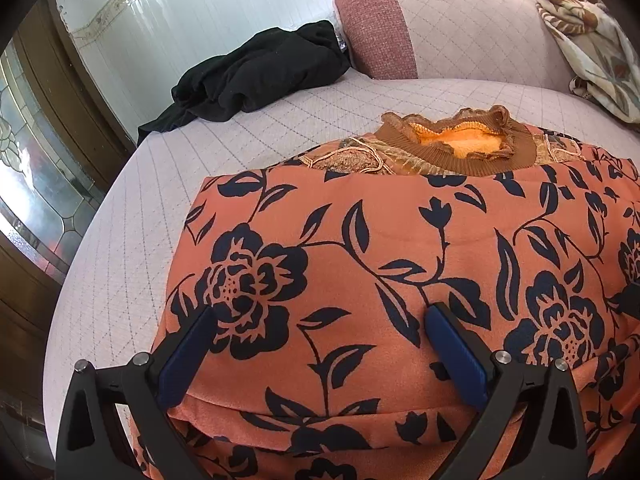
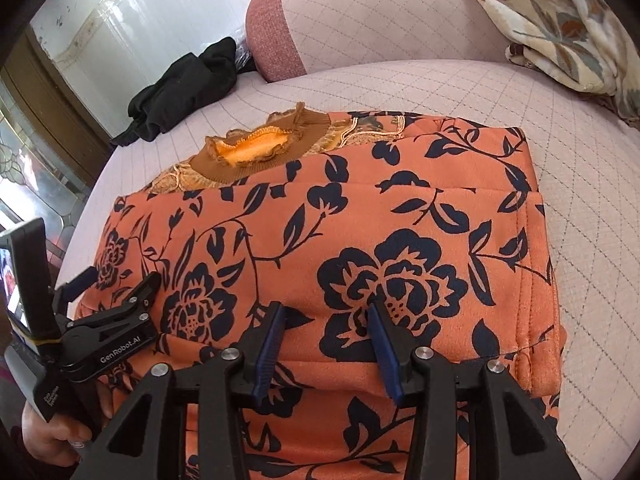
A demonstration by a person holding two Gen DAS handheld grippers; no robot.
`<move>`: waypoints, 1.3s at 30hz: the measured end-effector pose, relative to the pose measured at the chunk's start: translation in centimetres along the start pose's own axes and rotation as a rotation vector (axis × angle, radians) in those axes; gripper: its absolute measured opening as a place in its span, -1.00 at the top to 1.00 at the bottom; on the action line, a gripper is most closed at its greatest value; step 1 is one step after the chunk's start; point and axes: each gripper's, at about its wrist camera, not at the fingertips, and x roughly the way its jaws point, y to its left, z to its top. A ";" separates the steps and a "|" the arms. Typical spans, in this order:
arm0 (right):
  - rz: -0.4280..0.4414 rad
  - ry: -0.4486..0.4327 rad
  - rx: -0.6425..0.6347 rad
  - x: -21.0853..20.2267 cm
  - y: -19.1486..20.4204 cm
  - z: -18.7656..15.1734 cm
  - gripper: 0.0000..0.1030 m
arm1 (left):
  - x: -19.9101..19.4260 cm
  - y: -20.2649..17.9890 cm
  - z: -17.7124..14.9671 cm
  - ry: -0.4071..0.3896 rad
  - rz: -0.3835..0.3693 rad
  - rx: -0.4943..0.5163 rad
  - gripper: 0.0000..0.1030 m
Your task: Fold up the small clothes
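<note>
pale quilted cushion (image 1: 280,120) with a faint diamond grid fills the background, and a glazed wooden door (image 1: 36,168) stands at the far left edge with a white wall behind it. on the left of the cushion lies a crumpled black garment (image 1: 260,76), unfolded and well apart from the work. next comes the pink backrest (image 1: 376,28), and at the far right a cream leaf-print blanket (image 1: 592,40) is heaped against it.

in the middle sits the orange top (image 1: 360,248) with its dark flower print, lying flat on the cushion. its brown ruffled collar (image 1: 460,140) points away from the cameras, and a folded panel already lies across the body just below that collar. in the right wrist view a hemmed edge runs down the right side of the bundle, doubled over — so at least one fold looks done.

the left gripper (image 1: 320,320) hangs over the near left part of the top with its jaws spread wide and nothing between them; the blue pads look clear of the cloth, or barely on it. the right gripper (image 2: 326,312) hovers over the big flower on the near right with its jaws partly apart, gripping nothing as far as i can see.

by my reading the top is partway folded — a last fold bringing the near edge toward the collar probably remains, and the black garment has not been started.
</note>
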 end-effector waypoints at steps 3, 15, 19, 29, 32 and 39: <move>0.011 -0.002 0.028 -0.5 -0.4 -0.1 0.08 | 0.0 0.1 0.0 0.001 -0.004 -0.002 -1.00; -0.010 0.002 0.006 -0.3 -0.3 0.0 0.08 | 0.4 1.1 0.4 0.033 -0.063 -0.031 -1.00; -0.008 0.003 0.004 -0.3 -0.3 0.0 0.08 | -0.4 1.5 0.8 0.004 -0.065 -0.055 -1.00; -0.021 -0.030 0.020 -1.2 -0.5 0.1 0.08 | -3.3 2.1 1.9 -0.112 -0.039 -0.064 -1.00; -0.025 -0.073 0.024 -2.2 -0.7 0.5 0.08 | -3.6 2.2 2.0 -0.123 -0.037 -0.063 -1.00; -0.108 -0.127 0.103 -2.9 -4.1 1.9 0.08 | -3.7 2.5 1.8 -0.120 -0.029 -0.067 -1.00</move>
